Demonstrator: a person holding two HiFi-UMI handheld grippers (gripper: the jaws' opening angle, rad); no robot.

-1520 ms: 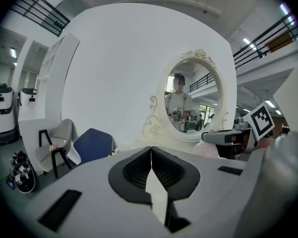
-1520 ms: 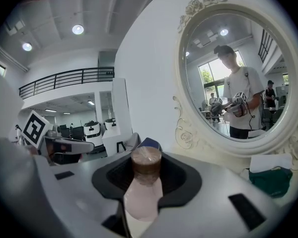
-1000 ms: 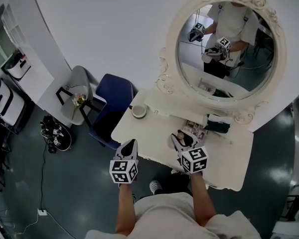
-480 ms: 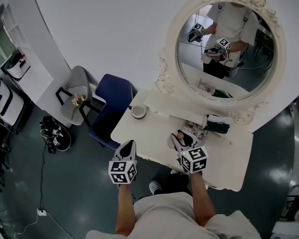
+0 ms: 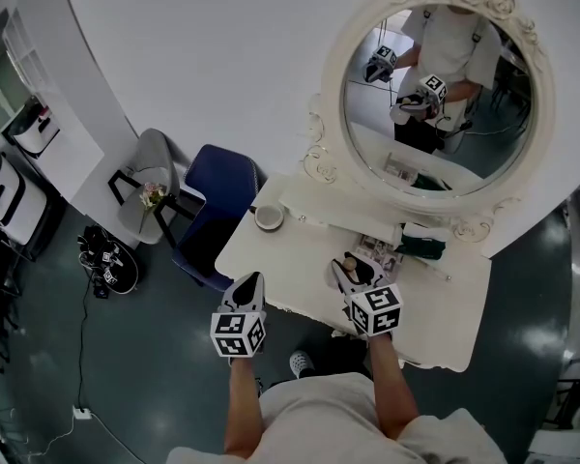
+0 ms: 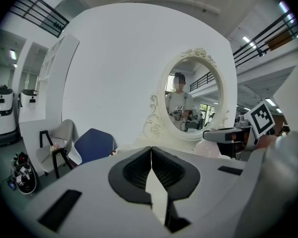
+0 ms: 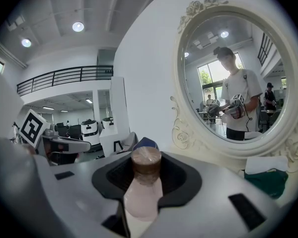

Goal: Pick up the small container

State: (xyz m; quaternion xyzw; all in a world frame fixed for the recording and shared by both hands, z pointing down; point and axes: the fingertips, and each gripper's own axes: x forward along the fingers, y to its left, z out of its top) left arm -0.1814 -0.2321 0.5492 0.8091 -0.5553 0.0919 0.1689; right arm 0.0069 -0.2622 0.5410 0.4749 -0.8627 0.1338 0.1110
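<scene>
Small container (image 7: 143, 190), pale pink body with brown cap (image 7: 146, 163): found between the fingers (image 7: 178, 180) of the right gripper (image 5: 354, 273), pinched at the body, with the cap pointing away along them. The grasp is judged to be made. In the head view this gripper is held over the front part of the white worktop (image 5: 435, 303), just ahead of the person's body. Whether the container's underside is clear of the worktop cannot be settled from these views, as the gripper covers it from above. In the left gripper view, a pink rounded shape is seen under the right gripper's body, apparently raised; the lift is therefore judged done or nearly done. Left gripper (image 6: 150, 166): fingers (image 6: 133, 171) pressed together, nothing between them, held off the worktop's front edge to the left, taking no part. Oval mirror (image 5: 435, 95) stands behind the worktop. Left to do, if anything: the container to be brought visibly clear of the surface and held.
</scene>
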